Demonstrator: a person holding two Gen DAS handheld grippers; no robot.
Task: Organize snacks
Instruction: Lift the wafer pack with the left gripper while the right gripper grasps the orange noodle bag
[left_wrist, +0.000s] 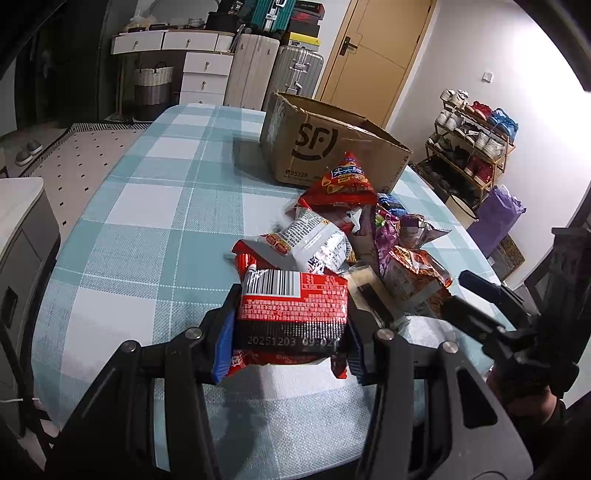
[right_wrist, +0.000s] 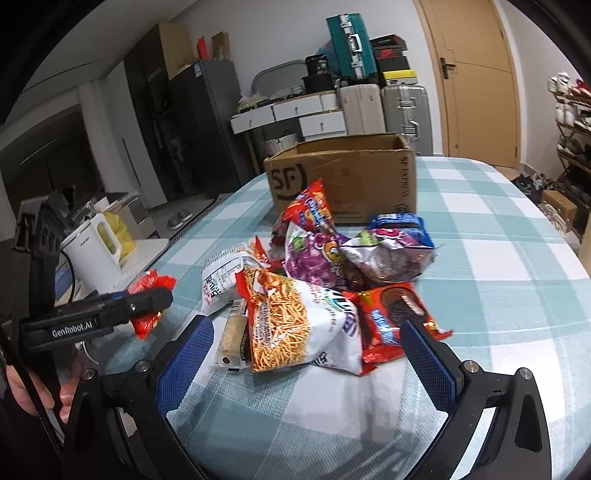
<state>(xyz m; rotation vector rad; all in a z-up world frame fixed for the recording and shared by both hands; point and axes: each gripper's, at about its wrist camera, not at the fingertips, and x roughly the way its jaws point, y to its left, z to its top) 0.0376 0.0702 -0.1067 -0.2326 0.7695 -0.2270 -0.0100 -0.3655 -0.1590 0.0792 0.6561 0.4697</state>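
Observation:
My left gripper (left_wrist: 291, 314) is shut on a red snack packet (left_wrist: 291, 306) with a barcode and holds it above the checked tablecloth (left_wrist: 147, 206). That packet also shows in the right wrist view (right_wrist: 149, 295), in the left gripper (right_wrist: 147, 301). A pile of snack bags (left_wrist: 362, 229) lies beyond it. An open SF cardboard box (left_wrist: 325, 147) stands behind the pile. My right gripper (right_wrist: 306, 354) is open and empty, low over the table just before a noodle snack bag (right_wrist: 291, 325) and a red cookie packet (right_wrist: 391, 317). The box (right_wrist: 343, 177) stands behind the pile.
A white kettle (right_wrist: 96, 251) stands on a side unit left of the table. Suitcases (left_wrist: 277, 70), white drawers (left_wrist: 199, 59) and a wooden door (left_wrist: 384, 48) are at the back. A shoe rack (left_wrist: 472, 144) stands at the right.

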